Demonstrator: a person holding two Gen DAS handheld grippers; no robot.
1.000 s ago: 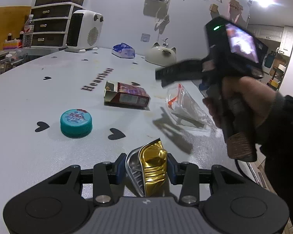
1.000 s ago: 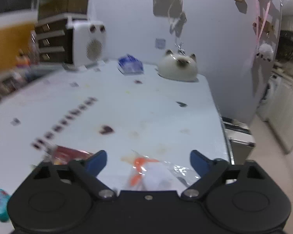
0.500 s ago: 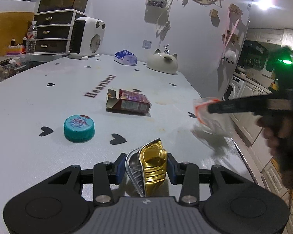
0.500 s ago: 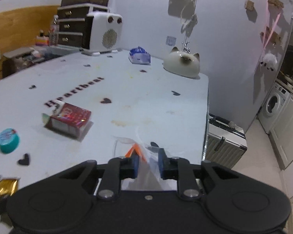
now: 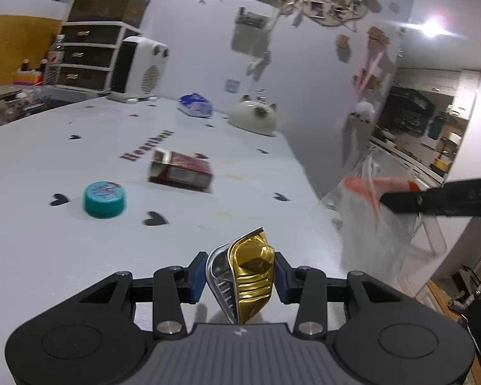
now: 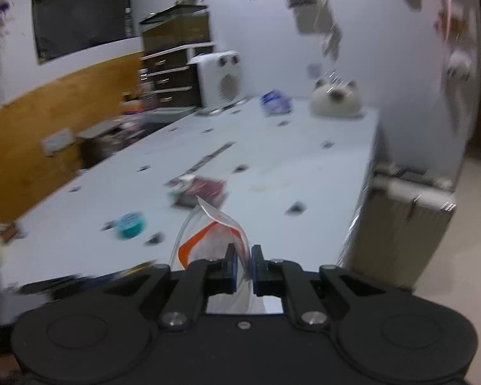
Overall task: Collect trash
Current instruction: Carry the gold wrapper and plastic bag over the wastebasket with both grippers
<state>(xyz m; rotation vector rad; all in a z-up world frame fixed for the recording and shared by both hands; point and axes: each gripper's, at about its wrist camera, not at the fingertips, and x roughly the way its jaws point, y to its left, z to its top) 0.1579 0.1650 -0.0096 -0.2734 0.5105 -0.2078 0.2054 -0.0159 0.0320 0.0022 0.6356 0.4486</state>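
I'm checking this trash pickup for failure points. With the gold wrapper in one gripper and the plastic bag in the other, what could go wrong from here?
1. The right gripper pinches only a thin edge of the clear plastic bag, so it might slip free.
2. The bag hangs limp off the table's edge; its mouth looks barely open, so the gold wrapper in the left gripper could miss.
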